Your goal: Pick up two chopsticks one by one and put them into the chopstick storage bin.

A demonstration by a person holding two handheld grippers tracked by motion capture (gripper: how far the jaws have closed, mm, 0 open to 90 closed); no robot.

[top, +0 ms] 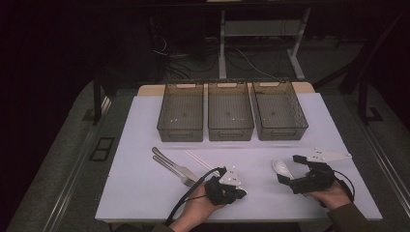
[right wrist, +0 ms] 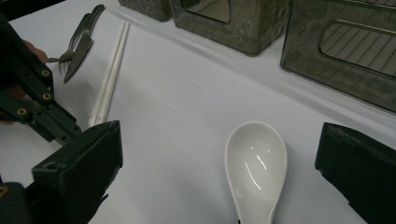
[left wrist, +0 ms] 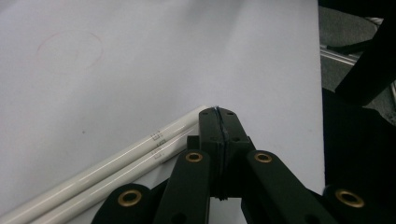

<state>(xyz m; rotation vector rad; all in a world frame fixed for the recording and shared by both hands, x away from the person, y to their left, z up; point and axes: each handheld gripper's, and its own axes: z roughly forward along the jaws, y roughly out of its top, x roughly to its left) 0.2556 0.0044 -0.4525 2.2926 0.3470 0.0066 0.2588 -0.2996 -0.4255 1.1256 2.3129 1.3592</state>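
A white ceramic spoon (top: 281, 167) lies on the white table (top: 140, 145), bowl away from me. My right gripper (top: 289, 169) stands open around it; in the right gripper view the spoon (right wrist: 257, 168) lies between the two wide-apart jaws of that gripper (right wrist: 222, 137), touching neither. A pair of white chopsticks (top: 199, 160) lies left of centre. My left gripper (top: 212, 180) is shut with nothing in it. In the left gripper view its tip (left wrist: 217, 113) rests just beside the near ends of the chopsticks (left wrist: 140, 154).
Three dark see-through bins (top: 180, 133) (top: 230, 133) (top: 280, 131) stand in a row at the back of the table. A metal fork (top: 186, 181) and knife (top: 162, 155) lie left of the chopsticks. Bare table surface lies between the bins and the cutlery.
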